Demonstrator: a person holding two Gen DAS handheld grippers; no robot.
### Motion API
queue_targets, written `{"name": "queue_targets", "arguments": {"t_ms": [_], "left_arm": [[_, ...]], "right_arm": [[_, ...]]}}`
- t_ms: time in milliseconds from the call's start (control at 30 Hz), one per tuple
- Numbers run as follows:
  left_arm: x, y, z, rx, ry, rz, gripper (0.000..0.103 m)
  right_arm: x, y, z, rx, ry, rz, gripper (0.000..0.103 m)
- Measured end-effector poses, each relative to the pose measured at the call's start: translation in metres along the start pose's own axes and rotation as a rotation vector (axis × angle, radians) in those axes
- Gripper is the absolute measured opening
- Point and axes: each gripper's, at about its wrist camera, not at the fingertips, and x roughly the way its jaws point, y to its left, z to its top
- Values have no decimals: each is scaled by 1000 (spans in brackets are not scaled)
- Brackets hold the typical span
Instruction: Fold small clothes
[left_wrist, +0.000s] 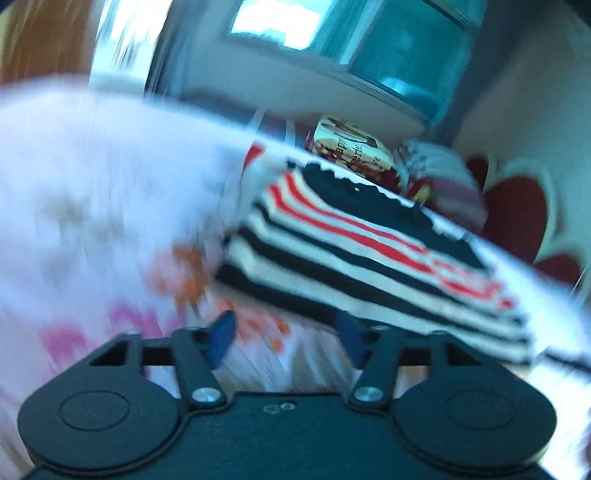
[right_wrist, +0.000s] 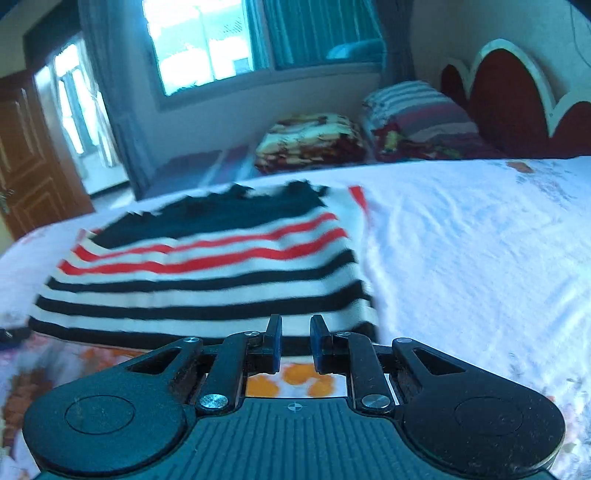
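Observation:
A small knitted garment with black, white and red stripes (right_wrist: 207, 273) lies flat and folded on a white floral bedsheet (right_wrist: 472, 258). In the left wrist view the garment (left_wrist: 354, 243) lies tilted, just beyond and right of my left gripper (left_wrist: 286, 334). The left gripper's blue pads stand wide apart and hold nothing. My right gripper (right_wrist: 295, 341) sits at the garment's near edge, its blue pads a narrow gap apart, with nothing between them. The left wrist view is blurred.
A folded patterned blanket (right_wrist: 310, 142) and a striped pillow (right_wrist: 417, 110) lie at the bed's far end. A red and white headboard (right_wrist: 517, 96) stands at right. A window (right_wrist: 199, 48) and a wooden door (right_wrist: 33, 158) are behind.

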Motion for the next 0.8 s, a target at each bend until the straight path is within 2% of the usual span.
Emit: {"name": "queue_targets", "arguments": {"t_ms": [33, 100, 233, 267, 367, 467, 500, 600, 667, 767, 800], "left_arm": [[6, 8, -3, -83, 15, -36, 49], [14, 17, -5, -212, -20, -91, 50], [38, 29, 4, -379, -71, -133, 50], [44, 30, 7, -398, -83, -136, 50], [63, 33, 21, -434, -103, -154, 50], [78, 34, 32, -427, -117, -160, 50], [82, 34, 35, -422, -122, -155, 47], [90, 36, 41, -436, -112, -125, 28], [93, 42, 43, -476, -107, -144, 26], [94, 40, 49, -431, -82, -157, 23], [91, 41, 51, -418, -83, -167, 17]], "right_arm": [[-1, 5, 2, -3, -1, 13, 17], [-1, 15, 6, -1, -8, 47, 17], [12, 30, 19, 31, -9, 117, 15], [18, 34, 23, 37, -8, 131, 0], [42, 47, 37, 36, 2, 188, 0], [70, 64, 48, 17, 9, 213, 0], [80, 68, 51, 19, 13, 223, 0], [109, 79, 55, 25, 34, 230, 0], [124, 85, 56, 17, 51, 235, 0], [135, 92, 55, 0, 57, 245, 0], [136, 94, 55, -4, 57, 247, 0]]}}
